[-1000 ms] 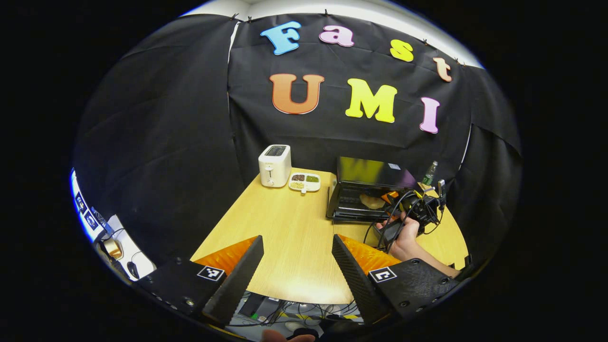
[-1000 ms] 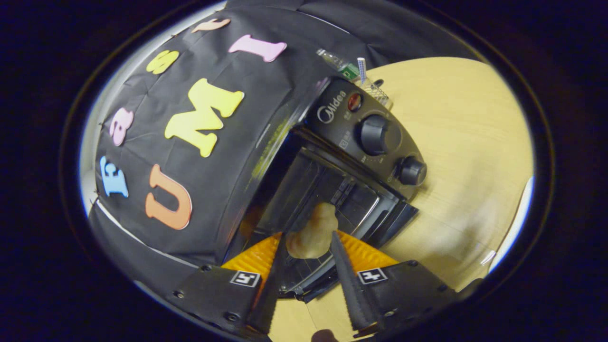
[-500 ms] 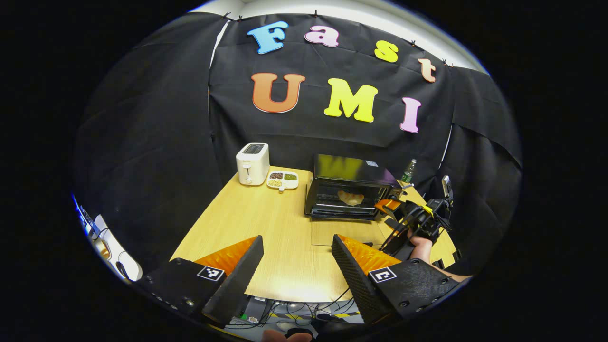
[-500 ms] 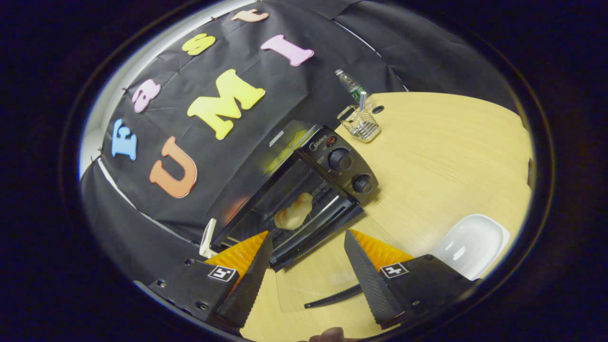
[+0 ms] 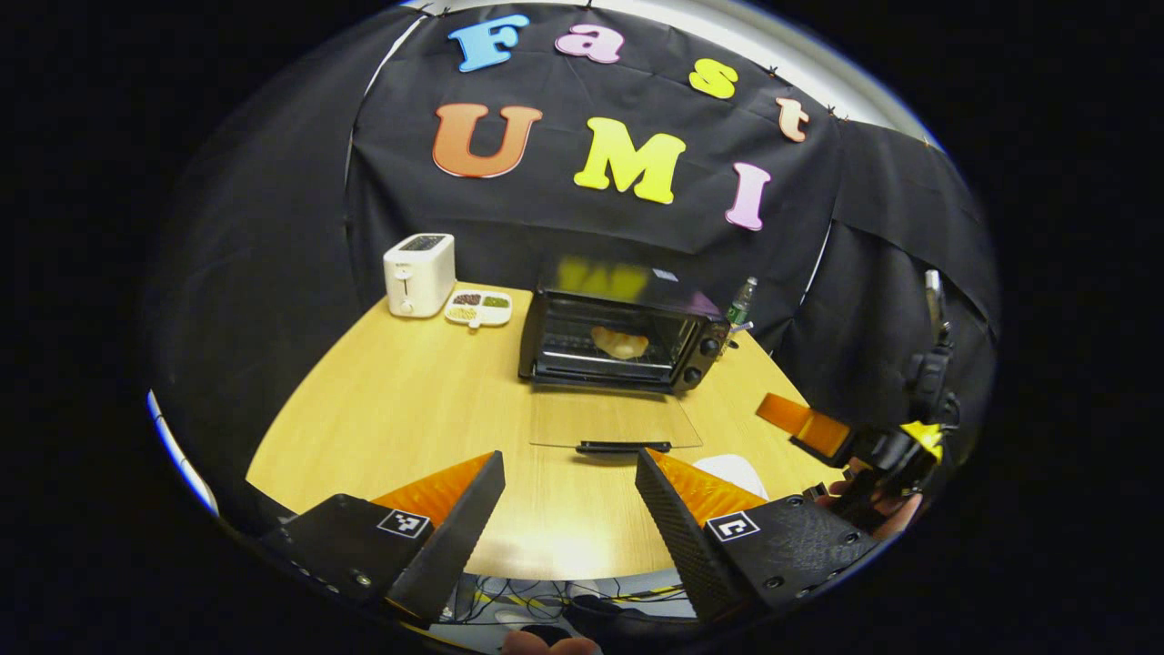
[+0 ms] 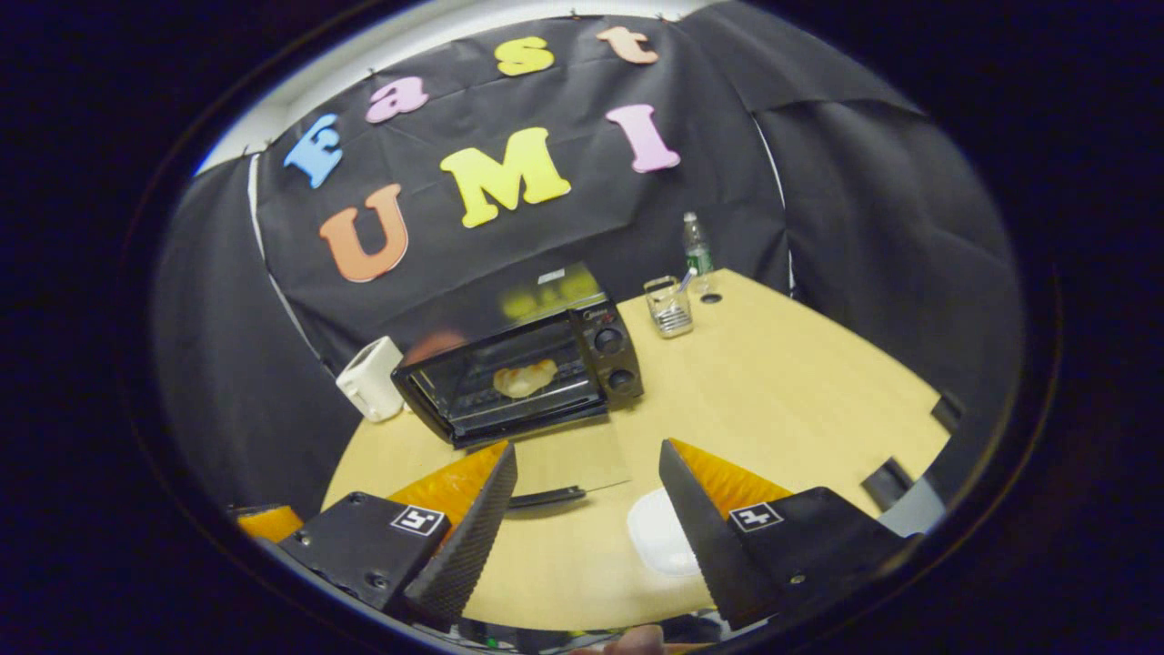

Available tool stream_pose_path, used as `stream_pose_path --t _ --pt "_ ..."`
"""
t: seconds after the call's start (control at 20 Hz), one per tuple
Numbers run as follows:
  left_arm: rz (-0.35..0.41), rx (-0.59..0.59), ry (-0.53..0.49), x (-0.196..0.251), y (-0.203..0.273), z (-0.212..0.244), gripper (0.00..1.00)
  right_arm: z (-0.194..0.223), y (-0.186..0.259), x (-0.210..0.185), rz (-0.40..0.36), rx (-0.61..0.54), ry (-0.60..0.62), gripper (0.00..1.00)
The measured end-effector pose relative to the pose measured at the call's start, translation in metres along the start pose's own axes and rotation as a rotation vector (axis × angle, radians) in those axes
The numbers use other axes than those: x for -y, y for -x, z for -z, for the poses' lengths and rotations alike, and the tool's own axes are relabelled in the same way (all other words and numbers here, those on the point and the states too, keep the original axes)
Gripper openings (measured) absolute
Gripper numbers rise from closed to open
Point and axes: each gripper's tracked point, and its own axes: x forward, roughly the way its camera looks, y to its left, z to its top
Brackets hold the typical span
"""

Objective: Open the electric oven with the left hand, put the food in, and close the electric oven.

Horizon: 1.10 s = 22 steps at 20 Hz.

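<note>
Left gripper view: my left gripper (image 5: 568, 509) hangs with its fingers spread wide and nothing between them, above the near edge of the table (image 5: 409, 409). Ahead stands the oven (image 5: 623, 337), its glass door (image 5: 614, 420) folded down flat on the tabletop with the handle (image 5: 623, 447) toward me. The food (image 5: 619, 341), a pale piece of bread, lies on the rack inside. Left of the oven sit a white toaster (image 5: 419, 273) and a small divided dish (image 5: 478, 307); a bottle (image 5: 740, 301) stands just behind the oven's right corner. Off to the right I see my other gripper and the hand (image 5: 878, 509) around it, well apart from the oven.

In the right gripper view, my right gripper (image 6: 587, 509) is also wide and empty, over the table's near side. A white plate (image 6: 657, 541) lies just beyond its fingers. The oven gapes, food inside, with a wire holder (image 6: 670, 309) near its knob side.
</note>
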Motion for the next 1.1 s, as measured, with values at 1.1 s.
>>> stream_pose_path --t 1.1 --pt "-0.072 -0.136 -0.02 0.053 -0.189 0.11 0.95 -0.004 0.036 0.156 0.257 -0.136 0.186 0.97"
